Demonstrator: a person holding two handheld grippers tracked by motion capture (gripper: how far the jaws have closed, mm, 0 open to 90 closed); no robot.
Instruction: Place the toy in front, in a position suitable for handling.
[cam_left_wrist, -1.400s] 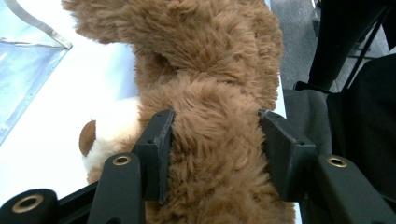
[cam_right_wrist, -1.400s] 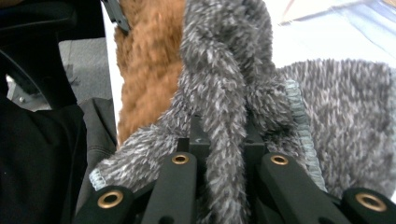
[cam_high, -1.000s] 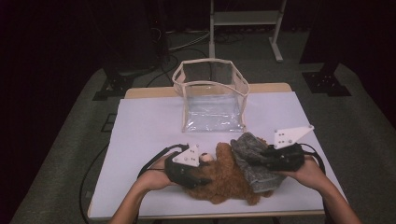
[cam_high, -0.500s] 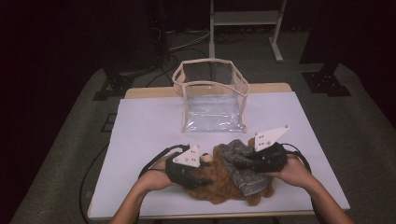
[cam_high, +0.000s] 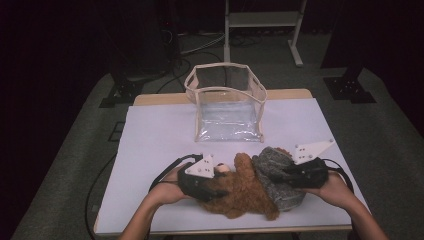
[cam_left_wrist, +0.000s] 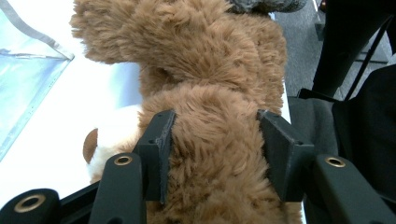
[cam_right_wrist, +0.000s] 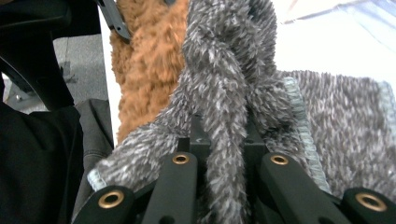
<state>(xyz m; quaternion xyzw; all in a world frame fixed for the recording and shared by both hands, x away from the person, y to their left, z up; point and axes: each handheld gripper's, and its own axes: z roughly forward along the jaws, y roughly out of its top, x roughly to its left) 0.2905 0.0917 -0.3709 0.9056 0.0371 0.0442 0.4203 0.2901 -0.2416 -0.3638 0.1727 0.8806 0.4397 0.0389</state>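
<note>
A brown plush bear (cam_high: 245, 192) lies near the table's front edge, partly under a grey fuzzy garment (cam_high: 275, 175). My left gripper (cam_high: 212, 187) is shut on the bear's furry body (cam_left_wrist: 215, 154), its pads (cam_left_wrist: 161, 149) pressed into the fur on both sides. My right gripper (cam_high: 280, 176) is shut on a bunched fold of the grey garment (cam_right_wrist: 224, 116), which rises between its black jaws. The bear's brown fur (cam_right_wrist: 149, 60) shows just beyond the grey cloth in the right gripper view.
A clear plastic bag with beige trim (cam_high: 227, 102) stands open at the table's far middle; its corner (cam_left_wrist: 32, 70) shows in the left gripper view. The white tabletop (cam_high: 150, 140) stretches left and right. A metal stand (cam_high: 262, 25) rises beyond the table.
My right gripper moved left toward the bear with the grey garment, then back right and a little down. The left gripper kept still on the bear.
</note>
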